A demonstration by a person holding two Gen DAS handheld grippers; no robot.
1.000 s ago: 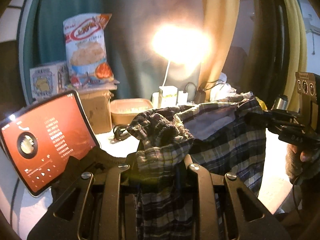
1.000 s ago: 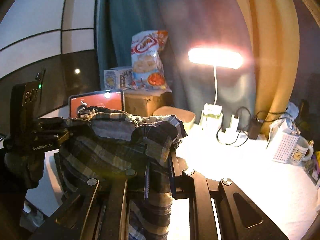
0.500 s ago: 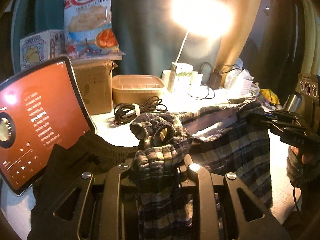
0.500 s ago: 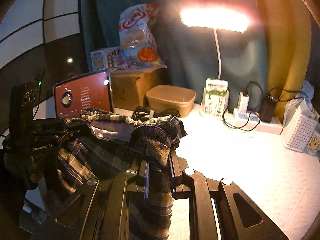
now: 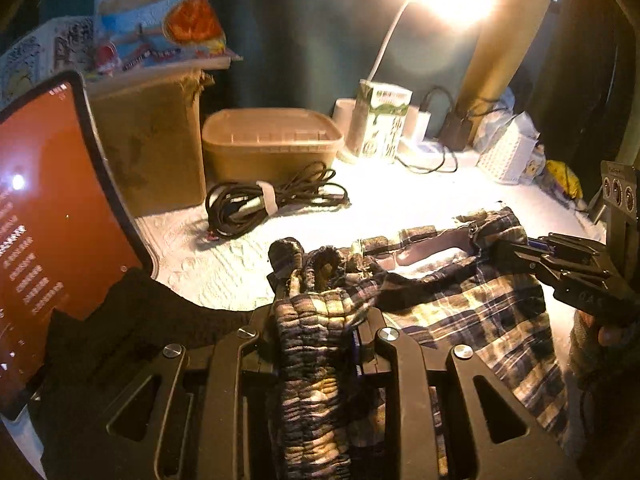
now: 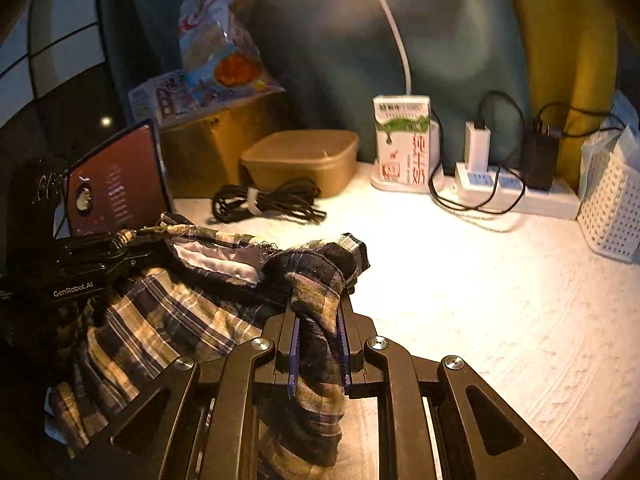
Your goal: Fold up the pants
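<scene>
Both grippers clench the plaid pants (image 5: 472,312) by the waistband, one at each end, so the cloth hangs between them as a spread sheet instead of a heap. In the left wrist view, the left gripper (image 5: 316,332) has a thick bunch of the gathered band pinched between its fingers (image 5: 256,344), with the rest trailing down past the camera. The right gripper (image 6: 318,344) grips the opposite corner in the same way, a wad of cloth wedged between its blue-edged fingers (image 6: 294,352).

Each gripper also shows in the other's view, off to the side, with the band strung across between them. That spacing looks meant to keep the top edge straight so the pants can be laid flat.

The pants sit low over the white bench (image 6: 500,300), their lower part appearing to drape onto it. The clear stretch of the bench lies ahead of them, short of the coiled cable (image 6: 264,202), the lidded tub (image 6: 304,160) and the milk carton (image 6: 402,140). A tablet (image 5: 52,216) leans just left of the pants, so the left end has little room to spare.
</scene>
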